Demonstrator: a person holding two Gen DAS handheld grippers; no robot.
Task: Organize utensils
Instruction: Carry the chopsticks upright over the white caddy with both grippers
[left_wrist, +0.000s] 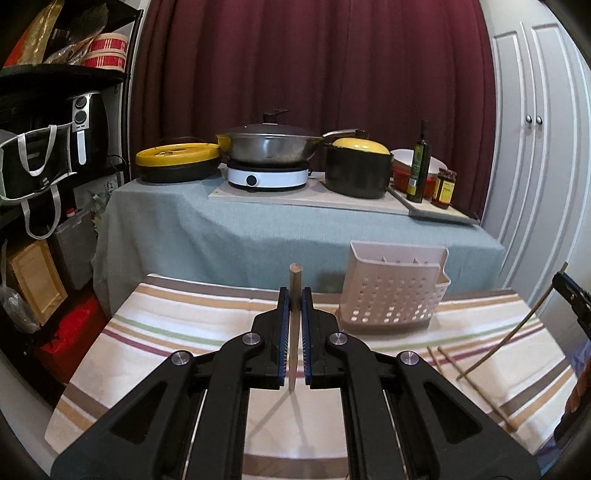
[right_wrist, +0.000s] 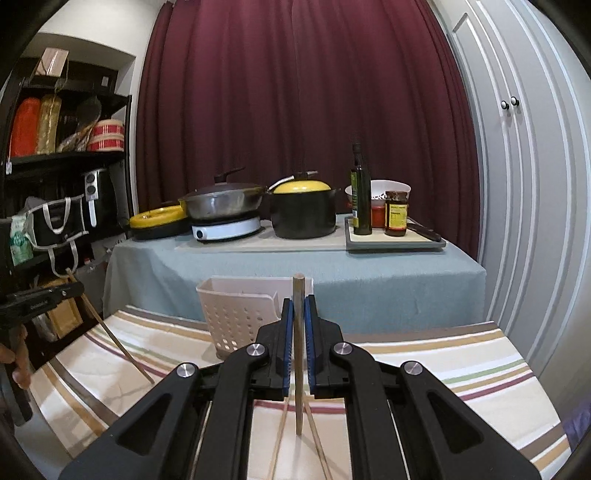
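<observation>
- While the left gripper (left_wrist: 294, 295) clamps one chopstick (left_wrist: 294, 325) upright between its blue pads, the right gripper (right_wrist: 299, 306) pinches a second chopstick (right_wrist: 299, 350) the same way, its lower tip just above the striped cloth (right_wrist: 443, 369).
- Two more loose chopsticks (right_wrist: 314, 435) lie on the cloth under the right gripper, fanning out to either side of the held stick; nothing blocks the way ahead of either claw.
- Ahead and to the right of the left gripper stands a white perforated utensil holder (left_wrist: 393, 291); seen from the right gripper it sits ahead and slightly left, partly hidden behind the claw.
- Beyond the holder a table under a grey-blue cover (left_wrist: 221, 229) carries a lidded wok (left_wrist: 269, 146) on a white hotplate (left_wrist: 267, 177), a black pot with a yellow lid (left_wrist: 358, 166), a dark oil bottle (left_wrist: 421, 162) and a jar (left_wrist: 445, 186).
- Maroon curtains (right_wrist: 295, 92) hang behind, black shelving (right_wrist: 55, 158) far left, white cupboard doors (right_wrist: 517, 147) far right.
- Whether anything sits inside the holder cannot be told.
</observation>
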